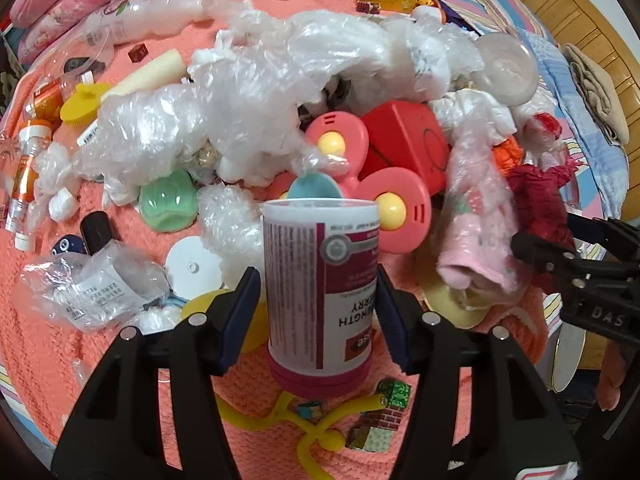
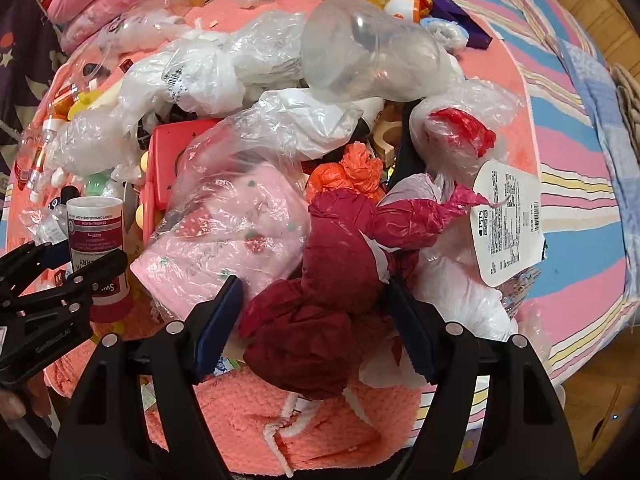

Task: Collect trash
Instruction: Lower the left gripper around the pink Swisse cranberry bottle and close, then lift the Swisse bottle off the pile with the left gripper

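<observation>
Left gripper is pinching a white pill bottle with a magenta label, held upside down, magenta cap nearest the camera, both blue pads pressing its sides; the bottle is hanging just above the coral blanket, near edge of the pile. Right gripper is sitting spread around a dark red crumpled bag; pads are at the bag's sides but I cannot tell whether they are squeezing it. A pink strawberry-print cloth in clear wrap is lying just left of the red bag. An orange bag is sitting just beyond. Further back, crumpled clear plastic is covering the pile, with a clear cup tipped over on top. A pink three-lobed toy and a red box are lying beyond the bottle.
</observation>
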### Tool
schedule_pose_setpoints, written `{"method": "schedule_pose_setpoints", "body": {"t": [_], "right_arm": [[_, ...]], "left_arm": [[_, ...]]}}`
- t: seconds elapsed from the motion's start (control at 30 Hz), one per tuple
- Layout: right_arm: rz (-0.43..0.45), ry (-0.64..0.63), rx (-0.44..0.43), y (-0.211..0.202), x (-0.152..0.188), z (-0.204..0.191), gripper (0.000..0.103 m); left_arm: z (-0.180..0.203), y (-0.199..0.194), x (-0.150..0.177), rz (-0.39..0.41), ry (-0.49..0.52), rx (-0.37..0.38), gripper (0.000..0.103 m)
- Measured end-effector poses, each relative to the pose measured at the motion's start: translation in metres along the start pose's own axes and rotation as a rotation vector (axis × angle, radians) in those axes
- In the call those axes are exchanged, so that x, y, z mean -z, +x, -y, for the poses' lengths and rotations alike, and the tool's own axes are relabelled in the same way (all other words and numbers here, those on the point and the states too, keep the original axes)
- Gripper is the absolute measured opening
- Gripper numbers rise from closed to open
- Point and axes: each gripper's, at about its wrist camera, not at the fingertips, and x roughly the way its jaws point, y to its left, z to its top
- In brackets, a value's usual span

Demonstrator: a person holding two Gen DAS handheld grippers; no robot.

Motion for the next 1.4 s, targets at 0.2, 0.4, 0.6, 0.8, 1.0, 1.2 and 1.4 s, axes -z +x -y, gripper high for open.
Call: {"method": "schedule_pose_setpoints", "body": {"t": [0.2, 0.4, 0.6, 0.8, 1.0, 1.2, 1.4], "right_arm": [[0.004, -0.008, 0.015, 0.0, -0.001, -0.004, 0.074], [0.018, 0.009, 0.014, 0.005, -0.001, -0.002, 0.081], [0.04, 0.009, 0.026, 0.007, 0.0, -0.005, 0.085], [0.039, 0.02, 0.024, 0.009, -0.003, -0.004, 0.089], [0.046, 0.028, 0.023, 0.012, -0.007, -0.003, 0.093], [0.051, 0.045, 0.01, 0.016, -0.008, 0.003, 0.098], [0.036, 0.048, -0.004, 0.015, -0.009, 0.005, 0.098]], "left_arm": [[0.007, 0.007, 0.0, 0.0, 0.014, -0.027, 0.054], [0.01, 0.017, 0.001, 0.004, 0.021, -0.067, 0.055], [0.014, 0.025, 0.003, 0.016, 0.017, -0.081, 0.061], [0.017, 0.03, 0.002, 0.013, 0.013, -0.084, 0.064], [0.021, 0.036, -0.002, 0.007, 0.006, -0.079, 0.07], [0.026, 0.043, -0.008, 0.005, 0.002, -0.079, 0.073], [0.027, 0.045, -0.009, 0.0, -0.005, -0.069, 0.073]]}}
